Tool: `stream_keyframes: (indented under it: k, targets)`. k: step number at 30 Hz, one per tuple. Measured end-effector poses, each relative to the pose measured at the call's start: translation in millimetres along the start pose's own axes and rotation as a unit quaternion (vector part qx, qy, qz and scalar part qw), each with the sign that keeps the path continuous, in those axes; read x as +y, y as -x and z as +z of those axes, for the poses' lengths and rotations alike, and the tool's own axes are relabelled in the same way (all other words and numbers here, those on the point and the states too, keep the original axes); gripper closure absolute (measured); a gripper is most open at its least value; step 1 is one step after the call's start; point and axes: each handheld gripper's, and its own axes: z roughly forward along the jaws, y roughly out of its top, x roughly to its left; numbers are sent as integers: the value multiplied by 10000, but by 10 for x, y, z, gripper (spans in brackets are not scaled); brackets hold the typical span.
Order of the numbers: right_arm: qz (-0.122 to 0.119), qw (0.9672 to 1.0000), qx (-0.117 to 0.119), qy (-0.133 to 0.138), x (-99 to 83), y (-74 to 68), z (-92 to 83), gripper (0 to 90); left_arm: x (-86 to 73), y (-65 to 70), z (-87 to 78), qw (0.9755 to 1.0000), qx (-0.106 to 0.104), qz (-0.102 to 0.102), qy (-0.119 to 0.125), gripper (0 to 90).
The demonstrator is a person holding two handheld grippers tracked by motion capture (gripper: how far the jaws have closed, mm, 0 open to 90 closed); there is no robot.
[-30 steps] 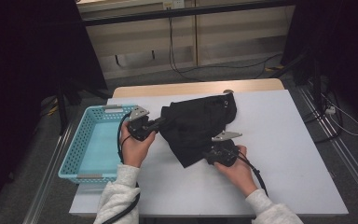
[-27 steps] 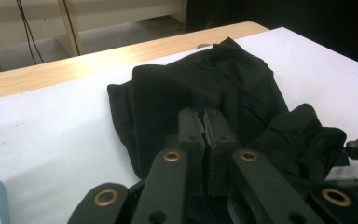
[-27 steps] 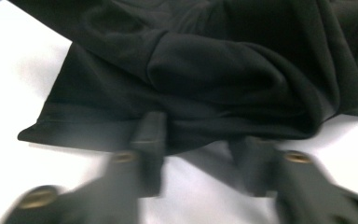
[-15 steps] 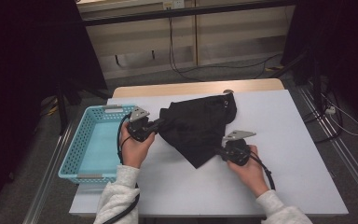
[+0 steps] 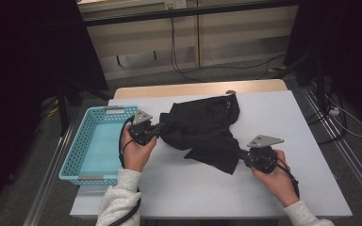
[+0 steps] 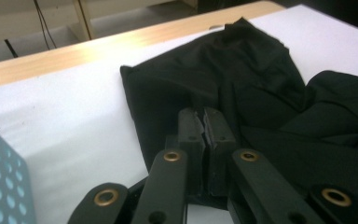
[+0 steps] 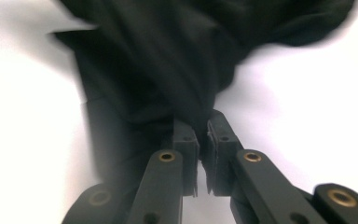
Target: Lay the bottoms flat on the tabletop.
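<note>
1. Cloth (image 5: 202, 129): black, crumpled, mid-table toward the far edge, one corner pulled toward the near right
2. Left gripper (image 5: 162, 127): jaws clamped on the cloth's left edge, beside the blue basket (image 5: 82, 155)
3. Right gripper (image 5: 242, 153): jaws just closed, pinching that pulled corner

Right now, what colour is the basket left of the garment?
Light blue basket, clearest in the high view.

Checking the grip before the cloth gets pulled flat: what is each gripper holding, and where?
Both hold the black cloth: left gripper its left edge, right gripper its near corner.
</note>
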Motion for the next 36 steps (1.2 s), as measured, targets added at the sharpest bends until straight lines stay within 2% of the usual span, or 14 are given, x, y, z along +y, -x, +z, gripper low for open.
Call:
stream_keyframes:
  k: [2, 5, 7, 11, 16, 18, 21, 22, 23, 25, 26, 29, 33, 36]
  targets:
    - [-224, 9995, 145, -193, -26, -112, 93, 845, -18, 5, 3, 10000, -6, 16, -48, 877]
    - [-300, 9983, 416, -259, -27, -247, 196, 830, -42, 14, 4, 9999, 40, 44, -106, 877]
    - [-373, 9975, 534, -290, -7, -293, 228, 747, -60, 8, 5, 9999, 39, 49, -130, 876]
    - [-275, 9974, 645, -176, 48, -227, 163, 618, -94, 6, 21, 9998, 37, 41, -209, 873]
    - [211, 9992, 333, 59, 79, 46, 19, 470, -100, 41, 46, 9997, -13, 90, -237, 870]
    - [334, 9984, 447, -29, 19, 76, 62, 466, -98, 52, 54, 9997, -19, 93, -238, 870]
    - [231, 9982, 476, -289, -52, 16, 197, 447, -92, 57, 55, 9997, -7, 91, -226, 862]
    - [108, 9989, 368, -263, -60, -13, 228, 462, -89, 60, 54, 9998, -12, 65, -186, 853]
    - [-20, 9994, 256, -220, -60, -41, 244, 525, -84, 59, 51, 9999, -7, 67, -148, 831]
    - [-86, 9994, 288, -169, -48, -50, 249, 722, -72, 71, 45, 10000, -56, 24, -61, 766]
    - [-90, 9995, 263, -167, -47, -45, 242, 770, -64, 84, 46, 9999, -102, 18, -60, 717]
    - [-73, 9995, 247, -194, -42, 9, 188, 814, -48, 151, 78, 9996, -283, 34, -86, 616]
    - [-11, 10000, 40, 54, 23, 141, -11, 820, -47, 282, 167, 9985, -511, 131, -150, 518]
    - [46, 9995, 205, 243, 69, 153, -130, 818, -82, 467, 311, 9961, -772, 321, -272, 470]
